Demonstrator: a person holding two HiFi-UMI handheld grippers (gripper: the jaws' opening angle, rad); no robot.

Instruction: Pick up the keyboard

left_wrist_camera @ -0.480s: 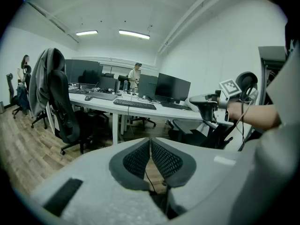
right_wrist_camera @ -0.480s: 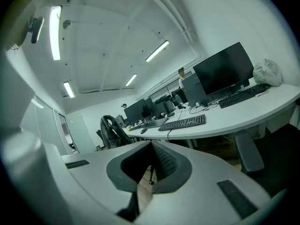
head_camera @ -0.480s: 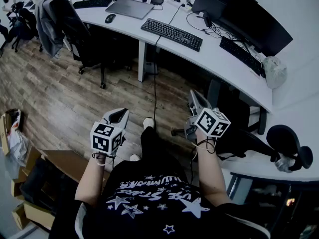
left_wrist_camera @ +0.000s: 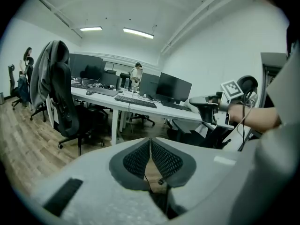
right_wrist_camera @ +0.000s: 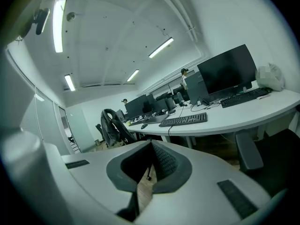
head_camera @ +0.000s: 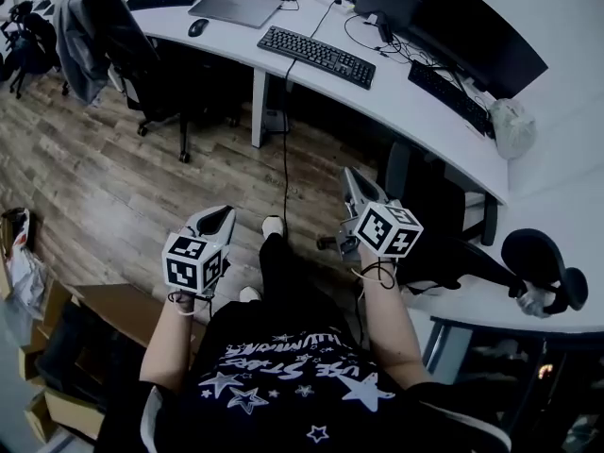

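Observation:
A black keyboard (head_camera: 316,57) lies on the long white desk (head_camera: 396,111), its cable hanging off the front edge; it also shows in the left gripper view as the keyboard (left_wrist_camera: 135,101) and in the right gripper view as the keyboard (right_wrist_camera: 184,120). A second keyboard (head_camera: 448,97) lies to the right, in front of dark monitors (head_camera: 472,36). My left gripper (head_camera: 215,220) and right gripper (head_camera: 351,179) are held over the wooden floor in front of me, well short of the desk. Both are shut with nothing between the jaws, as the left gripper (left_wrist_camera: 150,142) and right gripper (right_wrist_camera: 151,144) show in their own views.
A laptop (head_camera: 234,8), a mouse (head_camera: 197,27) and a third keyboard (head_camera: 165,0) lie further left on the desk. A black chair with a jacket over it (head_camera: 104,36) stands at the left, another chair (head_camera: 444,243) by my right hand. Cardboard boxes (head_camera: 57,347) sit at the lower left.
In the head view the desk and keyboards sit a little higher and further left. Both grippers have drifted slightly left and stay shut.

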